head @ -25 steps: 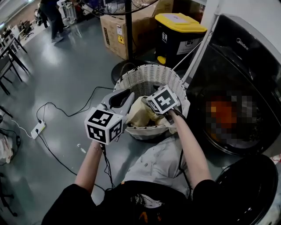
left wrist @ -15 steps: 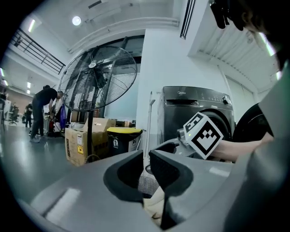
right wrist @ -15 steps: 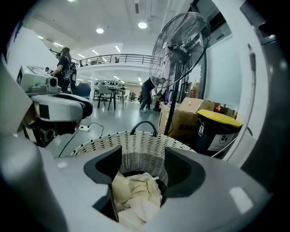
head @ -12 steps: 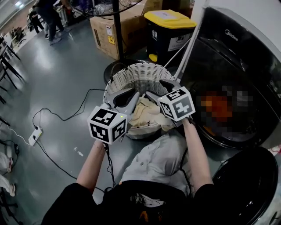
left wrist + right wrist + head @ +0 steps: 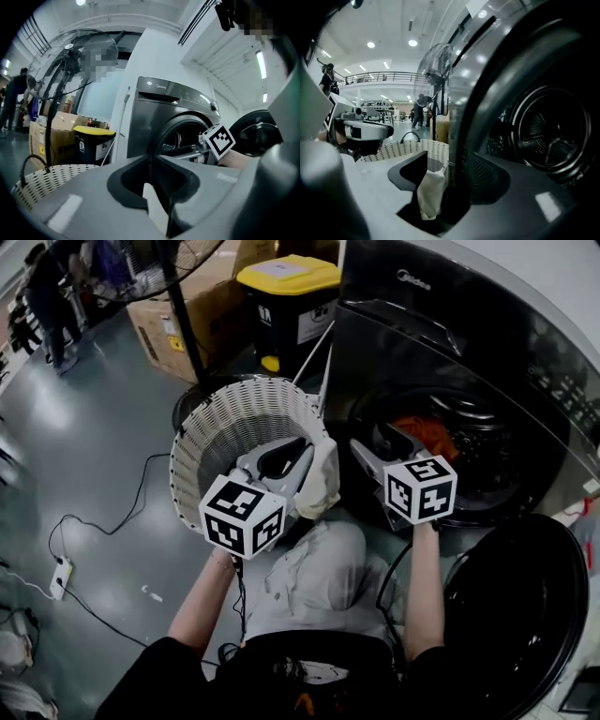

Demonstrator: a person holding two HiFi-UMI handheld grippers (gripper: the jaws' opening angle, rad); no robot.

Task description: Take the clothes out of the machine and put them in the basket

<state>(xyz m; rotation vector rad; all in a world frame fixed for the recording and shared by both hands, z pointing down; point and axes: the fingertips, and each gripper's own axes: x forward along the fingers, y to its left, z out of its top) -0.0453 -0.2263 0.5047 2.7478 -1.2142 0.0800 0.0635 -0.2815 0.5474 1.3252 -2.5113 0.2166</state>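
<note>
Left gripper: jaws closed, nothing held, above the basket's near rim.
Right gripper: jaws closed, nothing held, in front of the machine's open drum.
Cream cloth: draped over the basket rim, between the grippers.
Orange clothes: inside the drum.

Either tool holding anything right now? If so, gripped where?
Nothing is held. The left tool and the right tool are both shut and empty. The cream cloth hangs over the rim of the basket.
</note>
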